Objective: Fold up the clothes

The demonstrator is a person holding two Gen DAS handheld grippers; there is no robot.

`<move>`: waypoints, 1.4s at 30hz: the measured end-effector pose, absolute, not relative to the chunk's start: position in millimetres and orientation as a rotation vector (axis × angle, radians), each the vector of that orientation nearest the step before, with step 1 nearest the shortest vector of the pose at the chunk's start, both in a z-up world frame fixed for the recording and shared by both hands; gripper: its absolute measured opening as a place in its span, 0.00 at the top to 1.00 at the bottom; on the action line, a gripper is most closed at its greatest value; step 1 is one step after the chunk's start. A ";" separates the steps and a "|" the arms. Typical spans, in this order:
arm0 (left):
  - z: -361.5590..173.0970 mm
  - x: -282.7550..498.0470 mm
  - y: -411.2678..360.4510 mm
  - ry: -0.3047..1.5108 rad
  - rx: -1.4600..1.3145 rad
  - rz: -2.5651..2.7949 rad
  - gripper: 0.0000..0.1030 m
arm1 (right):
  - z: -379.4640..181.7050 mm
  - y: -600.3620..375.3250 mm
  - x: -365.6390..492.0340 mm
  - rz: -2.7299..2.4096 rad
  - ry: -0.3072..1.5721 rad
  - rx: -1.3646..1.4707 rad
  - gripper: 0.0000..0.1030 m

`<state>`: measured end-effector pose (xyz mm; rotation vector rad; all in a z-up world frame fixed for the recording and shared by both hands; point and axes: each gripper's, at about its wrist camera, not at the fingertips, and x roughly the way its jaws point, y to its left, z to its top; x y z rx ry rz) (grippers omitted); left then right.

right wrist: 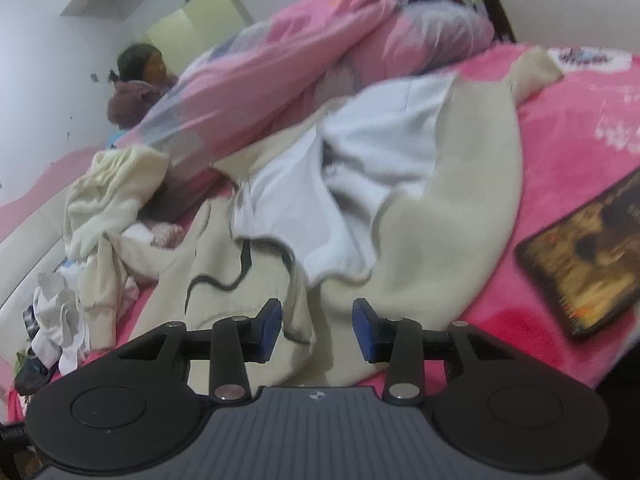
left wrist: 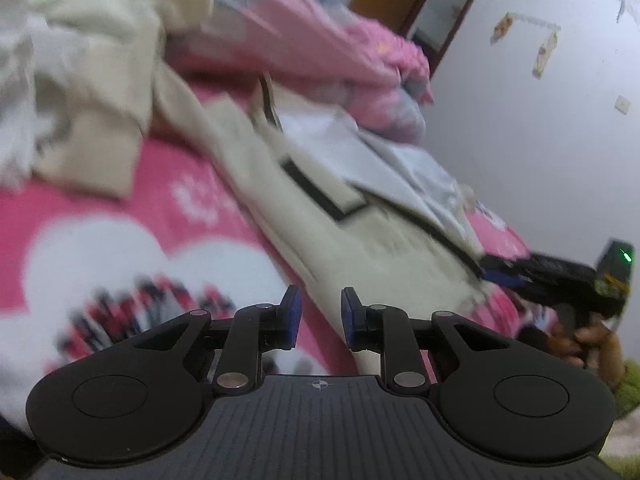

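On the pink bed (right wrist: pixel 560 152), cream garment (right wrist: pixel 440 216) looks soft, floppy & light; grab hem edge w/ both grippers (left gripper (left wrist: pixel 320 316), right gripper (right wrist: pixel 316 330)), fingers apart, holding nothing.

Left gripper (left wrist: pixel 319 316): black linkage arms, silver pivot pins, blue pads on the fingertips (left wrist: pixel 291 314). Two round black discs are set on either side of a grey ribbed body, which is marked with a small crosshair at its front edge.

Right gripper (right wrist: pixel 316 328): the same build is seen, with black arms, silver pins, blue pads and a ribbed grey body with crosshair. From the left wrist view, a green light is seen on its black housing.
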<state>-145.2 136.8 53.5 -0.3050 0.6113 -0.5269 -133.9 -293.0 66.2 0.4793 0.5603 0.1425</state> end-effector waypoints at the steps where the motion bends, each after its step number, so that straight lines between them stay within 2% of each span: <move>1: 57.8 -139.4 139.1 0.596 -0.305 -0.517 0.80 | 70.6 -292.1 -136.5 0.139 0.535 0.464 0.59; 8: 79.5 -75.8 104.0 0.519 -0.245 -0.442 0.80 | 92.2 -264.8 -139.8 0.208 0.394 0.357 0.62; 12: 61.7 -35.6 78.8 0.585 -0.182 -0.396 0.80 | 90.0 -229.4 -125.8 0.284 0.386 0.280 0.63; 15: 25.1 -11.6 71.3 0.712 -0.138 -0.316 0.80 | 75.4 -211.6 -118.7 0.306 0.407 0.263 0.63; 19: 19.3 -16.5 71.3 0.669 -0.108 -0.324 0.80 | 27.2 -199.2 -102.3 0.294 0.556 0.228 0.64; 20: 20.8 -17.0 70.5 0.668 -0.099 -0.323 0.80 | 24.7 -195.5 -108.4 0.299 0.509 0.192 0.64; 26: 39.0 -12.4 72.1 0.645 -0.096 -0.308 0.80 | 22.9 -200.0 -109.2 0.336 0.495 0.156 0.63; 34: 64.3 46.7 57.0 0.584 -0.105 -0.310 0.80 | 22.0 -201.5 -110.6 0.364 0.484 0.145 0.63; 39: 25.6 102.8 55.0 0.625 0.004 -0.098 0.81 | 26.3 -199.3 -107.8 0.355 0.513 0.130 0.63; 42: 20.3 109.0 75.5 0.645 -0.097 -0.080 0.81 | 38.1 -196.6 -107.8 0.343 0.548 0.063 0.63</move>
